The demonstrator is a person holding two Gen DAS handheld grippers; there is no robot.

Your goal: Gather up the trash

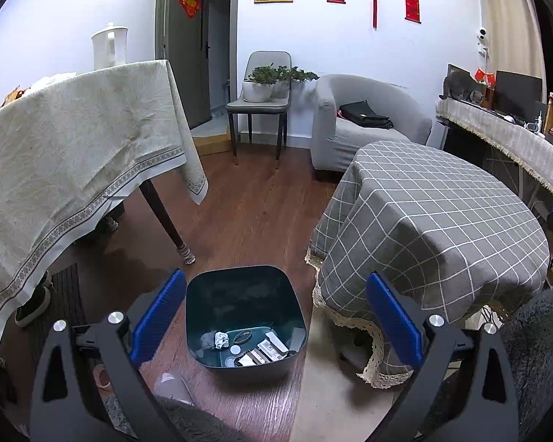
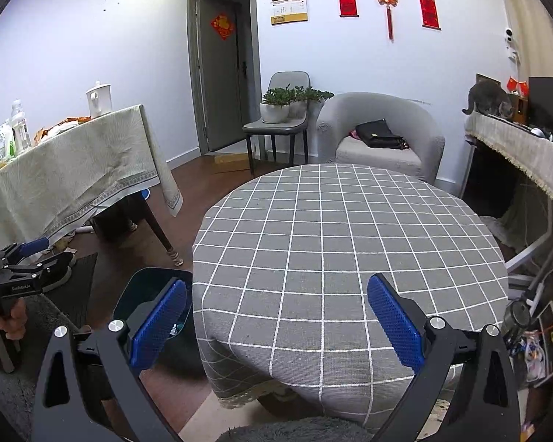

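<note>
Trash already lies in the dark green square plastic bin (image 1: 245, 316), which stands on the wooden floor directly ahead of and below the left gripper (image 1: 276, 316), framed between its spread blue-padded jaws: a crumpled white paper ball (image 1: 222, 339), a dark ring, flat white discs and some small cartons rest on the bin's bottom. Neither tool holds anything. The right gripper (image 2: 276, 324) hangs over the near edge of the round table under its grey checked cloth (image 2: 350, 243), jaws wide apart and empty, with the bin's rim showing just outside its left jaw. The cloth ahead of those jaws looks bare, so collection seems close to done (a pale scrap on the floor beside the left gripper's near jaw may be leftover, though I cannot tell what it is). To finish well, I would scan the tabletop and floor once more, keep the jaws spread until they straddle any find, then release squarely over the bin's opening.
</note>
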